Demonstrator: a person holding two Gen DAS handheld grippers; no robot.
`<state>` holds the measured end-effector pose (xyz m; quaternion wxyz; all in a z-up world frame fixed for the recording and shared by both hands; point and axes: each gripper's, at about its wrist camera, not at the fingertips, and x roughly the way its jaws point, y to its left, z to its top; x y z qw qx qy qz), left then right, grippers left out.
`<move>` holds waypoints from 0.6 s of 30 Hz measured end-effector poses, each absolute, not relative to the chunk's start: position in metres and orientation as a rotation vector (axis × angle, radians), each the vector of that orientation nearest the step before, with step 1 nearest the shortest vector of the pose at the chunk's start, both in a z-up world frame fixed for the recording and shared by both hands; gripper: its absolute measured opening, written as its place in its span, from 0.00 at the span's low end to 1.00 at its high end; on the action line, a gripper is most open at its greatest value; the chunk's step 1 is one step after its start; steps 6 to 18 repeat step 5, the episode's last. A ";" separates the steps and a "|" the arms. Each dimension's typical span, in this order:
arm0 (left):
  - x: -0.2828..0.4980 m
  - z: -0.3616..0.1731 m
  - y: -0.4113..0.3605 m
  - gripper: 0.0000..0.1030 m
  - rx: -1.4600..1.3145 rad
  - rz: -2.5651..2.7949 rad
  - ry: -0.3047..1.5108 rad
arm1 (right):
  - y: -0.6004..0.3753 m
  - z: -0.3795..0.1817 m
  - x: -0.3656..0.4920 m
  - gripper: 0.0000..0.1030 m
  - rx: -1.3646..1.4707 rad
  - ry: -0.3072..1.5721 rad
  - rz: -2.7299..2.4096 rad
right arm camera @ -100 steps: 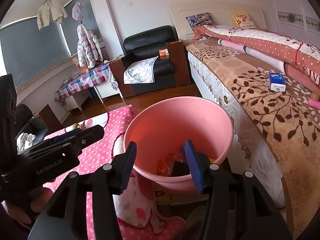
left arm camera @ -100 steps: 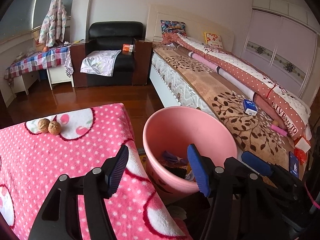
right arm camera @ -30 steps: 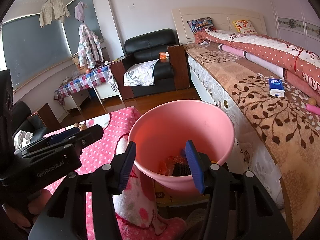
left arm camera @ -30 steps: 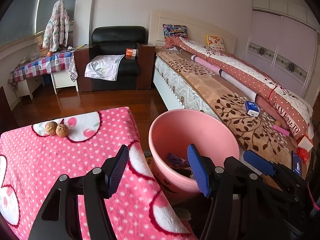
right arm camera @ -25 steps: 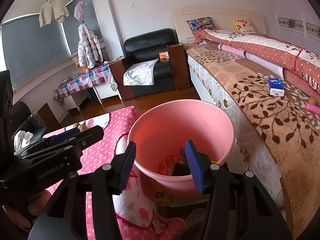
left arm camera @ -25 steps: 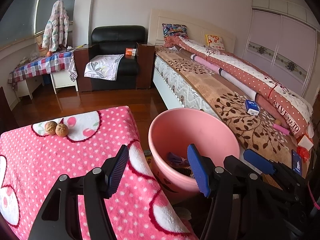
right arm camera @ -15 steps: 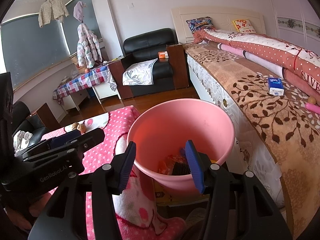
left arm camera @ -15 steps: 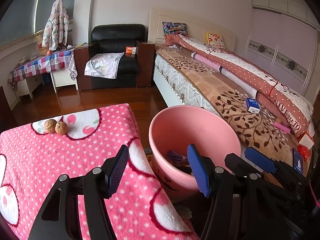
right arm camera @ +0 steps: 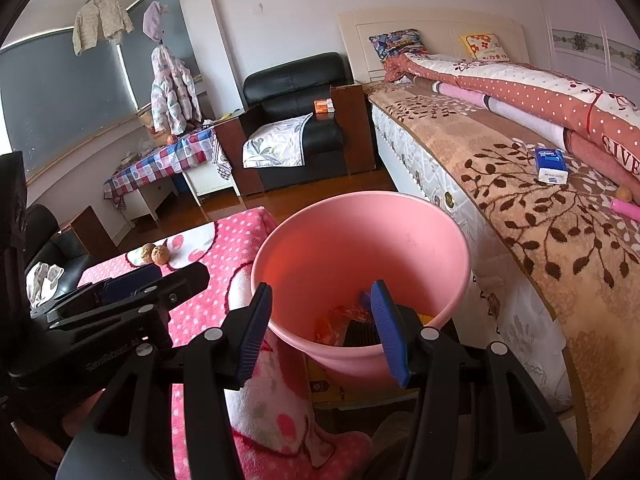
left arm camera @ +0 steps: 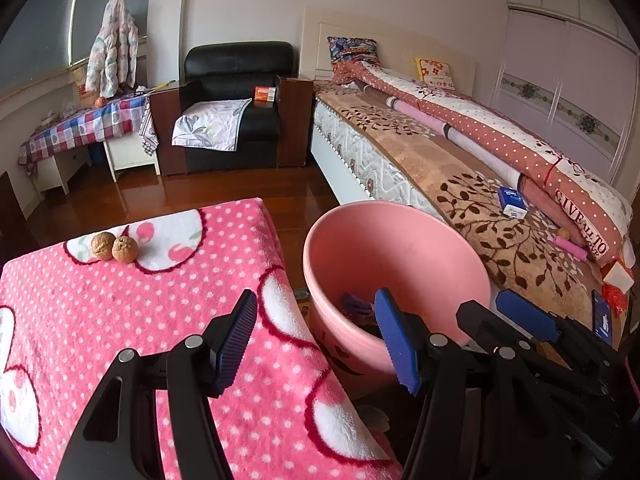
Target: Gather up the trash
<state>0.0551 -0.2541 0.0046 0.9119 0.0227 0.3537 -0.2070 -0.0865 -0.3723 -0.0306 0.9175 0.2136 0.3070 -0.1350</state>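
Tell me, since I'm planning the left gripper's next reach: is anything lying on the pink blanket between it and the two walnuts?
Nothing visible does. The left gripper hovers open and empty over the pink blanket, and only bare polka-dot fabric lies between its fingers and the two walnuts near the far edge. The pink bin stands off to the right, beside the blanket.

A pink bin (right arm camera: 360, 248) stands upright beside the bed, holding what look like wrappers (right arm camera: 336, 322).

Left gripper (left arm camera: 318, 338) tilted downward, blue-padded jaws parted with nothing between them, right gripper (right arm camera: 320, 330) just beside it at like tilt, jaws likewise apart and empty, side by side
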 end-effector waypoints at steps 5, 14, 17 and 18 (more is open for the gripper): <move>0.057 0.003 -0.254 0.59 0.045 -0.422 0.741 | -0.375 -0.032 -0.086 0.51 0.440 0.634 -0.275; 0.057 0.003 -0.254 0.59 0.045 -0.422 0.741 | -0.375 -0.032 -0.086 0.51 0.440 0.634 -0.275; 0.057 0.003 -0.254 0.59 0.045 -0.422 0.741 | -0.375 -0.032 -0.086 0.51 0.440 0.634 -0.275; 0.057 0.003 -0.254 0.59 0.045 -0.422 0.741 | -0.375 -0.032 -0.086 0.51 0.440 0.634 -0.275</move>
